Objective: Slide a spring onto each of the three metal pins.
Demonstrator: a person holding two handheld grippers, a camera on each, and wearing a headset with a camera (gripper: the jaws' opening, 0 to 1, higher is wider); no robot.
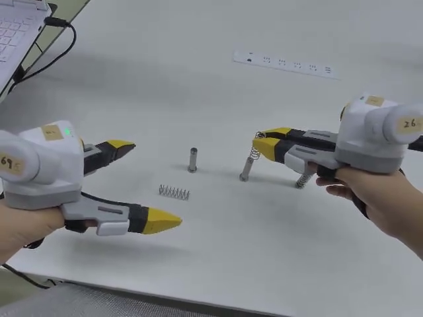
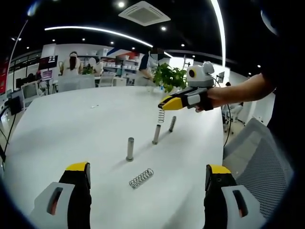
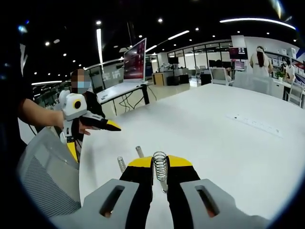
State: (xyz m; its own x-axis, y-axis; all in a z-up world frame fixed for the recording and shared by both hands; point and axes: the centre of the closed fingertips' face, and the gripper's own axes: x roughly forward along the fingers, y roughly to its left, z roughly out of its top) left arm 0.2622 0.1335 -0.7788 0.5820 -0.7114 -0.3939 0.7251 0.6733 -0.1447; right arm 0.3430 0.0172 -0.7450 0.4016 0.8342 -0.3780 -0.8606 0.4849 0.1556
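The right gripper (image 1: 263, 140) has its yellow-tipped jaws pressed together on a spring (image 1: 254, 156), which hangs down from the tips. The spring's lower end meets the top of a metal pin (image 1: 246, 170) standing just below and leaning a little. Whether the coil is over the pin top cannot be told. A second pin (image 1: 303, 178), already wearing a spring, stands under this gripper's body, partly hidden by it. A round sticker (image 1: 410, 123) on its housing reads "26".

The left gripper (image 1: 142, 183) is spread wide and holds nothing. A loose spring (image 1: 174, 192) lies flat on the white surface (image 1: 218, 264) just ahead of its tips, in line with the gap between them. A bare upright pin (image 1: 192, 160) stands a little farther ahead. The label (image 1: 8, 163) on this gripper's housing reads "69".

Well beyond the right gripper lies a white power strip (image 1: 284, 64), its markings too small to read.
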